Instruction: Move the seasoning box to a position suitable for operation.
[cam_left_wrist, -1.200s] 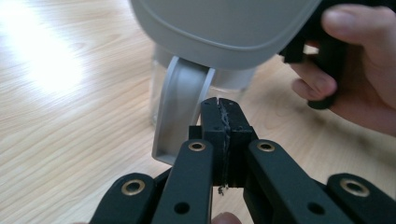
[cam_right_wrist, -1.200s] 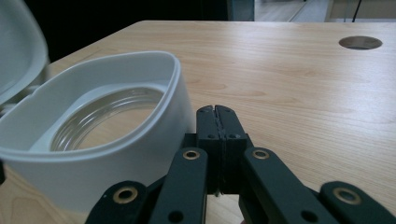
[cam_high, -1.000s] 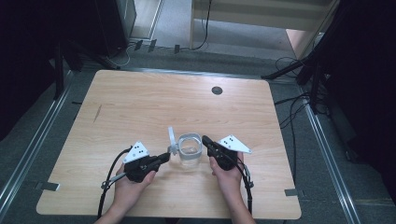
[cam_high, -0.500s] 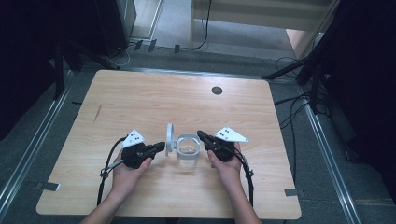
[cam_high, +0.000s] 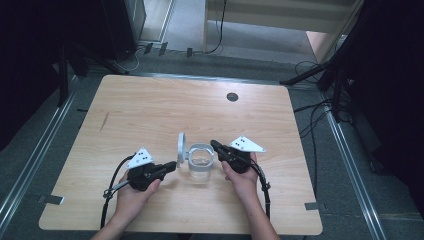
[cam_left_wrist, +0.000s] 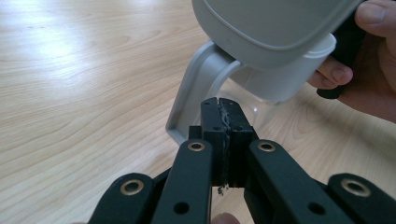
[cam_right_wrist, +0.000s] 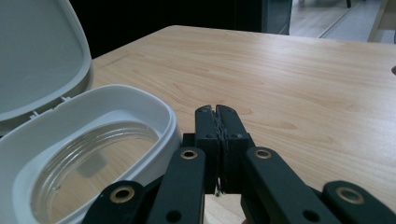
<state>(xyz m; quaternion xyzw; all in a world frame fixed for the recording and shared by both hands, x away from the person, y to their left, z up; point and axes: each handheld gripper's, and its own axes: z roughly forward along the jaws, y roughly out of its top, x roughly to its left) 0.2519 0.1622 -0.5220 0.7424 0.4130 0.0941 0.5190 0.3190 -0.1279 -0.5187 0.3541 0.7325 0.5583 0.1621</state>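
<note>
light wood table (cam_high: 150, 115), dark round hole (cam_high: 232, 96) near its far edge, cables (cam_high: 312, 117) on the grey floor (cam_high: 350, 190)

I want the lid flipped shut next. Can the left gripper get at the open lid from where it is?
Probably yes. The left gripper sits just beside the upright lid of the clear container, nothing between them. Its jaws are closed, so it could only push the lid.
</note>
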